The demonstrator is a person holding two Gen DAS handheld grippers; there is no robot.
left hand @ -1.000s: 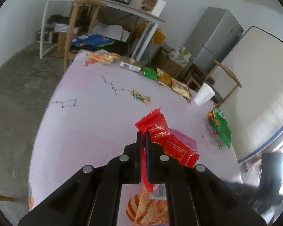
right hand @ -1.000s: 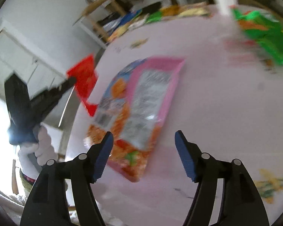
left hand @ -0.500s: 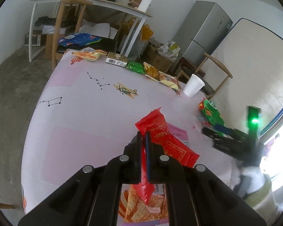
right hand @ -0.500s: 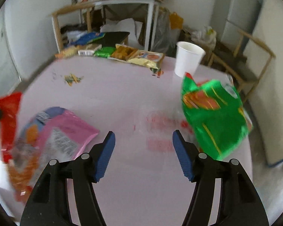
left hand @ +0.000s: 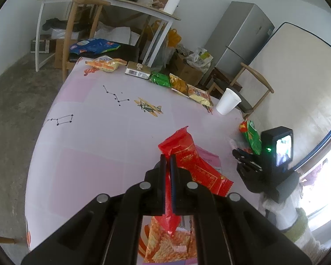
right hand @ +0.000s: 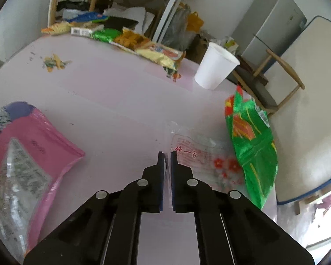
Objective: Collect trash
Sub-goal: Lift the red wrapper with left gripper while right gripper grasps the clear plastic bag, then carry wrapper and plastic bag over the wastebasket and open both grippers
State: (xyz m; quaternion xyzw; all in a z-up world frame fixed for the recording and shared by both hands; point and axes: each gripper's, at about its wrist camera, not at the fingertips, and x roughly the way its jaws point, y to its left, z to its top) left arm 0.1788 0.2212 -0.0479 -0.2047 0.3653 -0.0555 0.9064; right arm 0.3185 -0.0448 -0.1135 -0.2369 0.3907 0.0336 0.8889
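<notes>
Red wrapper (left hand: 187, 161) pinched in your left gripper (left hand: 168, 161); your right gripper (right hand: 167, 155) has closed on the edge of a clear plastic wrapper (right hand: 200, 156).

Your left jaws clamp the red packet above the pink tablecloth (left hand: 94, 132), over a pink snack bag (right hand: 26, 154). Your right jaws stand nearly together, with a thin clear film between the pads; the rest of that wrapper lies flat beside a green bag (right hand: 251, 145). Farther off, a white paper cup (right hand: 214, 68) stands near the table's far edge.
</notes>
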